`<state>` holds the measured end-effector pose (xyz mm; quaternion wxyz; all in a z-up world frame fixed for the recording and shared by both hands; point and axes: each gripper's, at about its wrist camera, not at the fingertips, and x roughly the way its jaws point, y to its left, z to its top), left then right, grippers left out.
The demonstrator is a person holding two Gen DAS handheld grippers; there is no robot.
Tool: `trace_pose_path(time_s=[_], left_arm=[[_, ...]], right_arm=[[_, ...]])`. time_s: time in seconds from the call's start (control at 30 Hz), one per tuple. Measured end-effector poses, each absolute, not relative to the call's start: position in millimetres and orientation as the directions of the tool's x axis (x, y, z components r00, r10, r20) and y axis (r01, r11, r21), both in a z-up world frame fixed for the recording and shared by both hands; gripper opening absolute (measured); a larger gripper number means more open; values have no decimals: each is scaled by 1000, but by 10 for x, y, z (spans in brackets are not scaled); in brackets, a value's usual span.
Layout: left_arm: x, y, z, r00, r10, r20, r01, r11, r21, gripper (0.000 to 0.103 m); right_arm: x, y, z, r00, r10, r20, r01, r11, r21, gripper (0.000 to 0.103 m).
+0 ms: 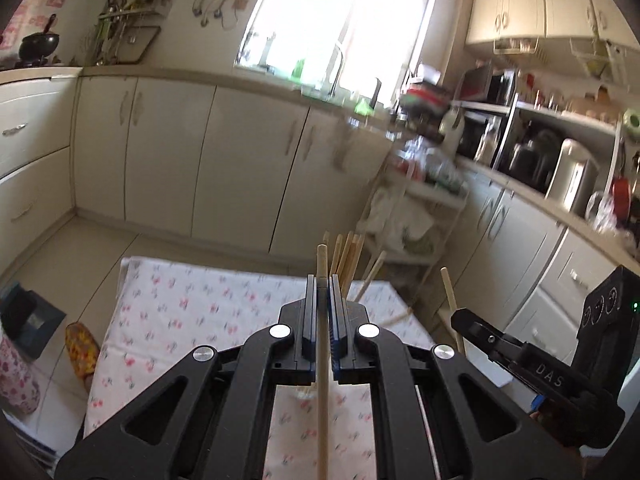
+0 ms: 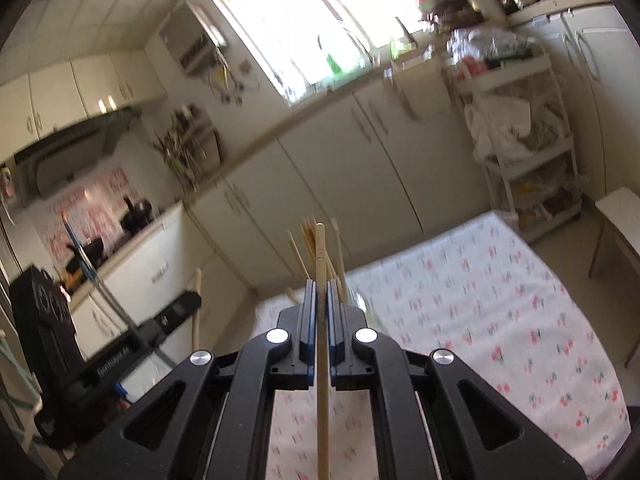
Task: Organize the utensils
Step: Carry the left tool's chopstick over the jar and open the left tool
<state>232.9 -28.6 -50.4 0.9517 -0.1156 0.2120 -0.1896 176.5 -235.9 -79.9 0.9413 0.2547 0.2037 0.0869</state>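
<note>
wooden chopstick (image 1: pixel 322 360) clamped in left gripper (image 1: pixel 322 280), another chopstick (image 2: pixel 322 360) clamped in right gripper (image 2: pixel 321 284): light, stiff, smooth, likely pivots, so grip mid-shaft.

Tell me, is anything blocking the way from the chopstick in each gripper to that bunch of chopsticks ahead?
Nothing visible. The left gripper and right gripper are each shut on a chopstick, and only open air lies between them and the bunch standing just beyond.
</note>
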Motion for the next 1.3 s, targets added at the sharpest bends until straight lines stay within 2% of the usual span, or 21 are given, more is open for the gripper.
trace_pose_path(time_s=[0.2,0.37,0.8,1.0,1.3], left_arm=[[2491,-298,-245,877,-409,-253,315,885,-342,5],[2825,-400,-226,894,-398,-205,303,875,-378,5],[3454,-486,-278,941,-327,-92,258,865,-431,5],[3469,-530,-364,939,-332,-86,272,873,-405,5],[3309,-672,-549,916,-377,-135,318,890,-326,5]], right_arm=[[1936,-2378,-468,957,216,-195,-87,854,513,6],[2288,-2389,-392,978,171,-120,-84,847,524,6],[2896,-2438,-597,991,117,-60,-67,841,537,6],[2970,-2449,-714,992,113,-60,-63,839,541,6],[2987,-2375,-830,993,106,-56,-60,842,536,6]])
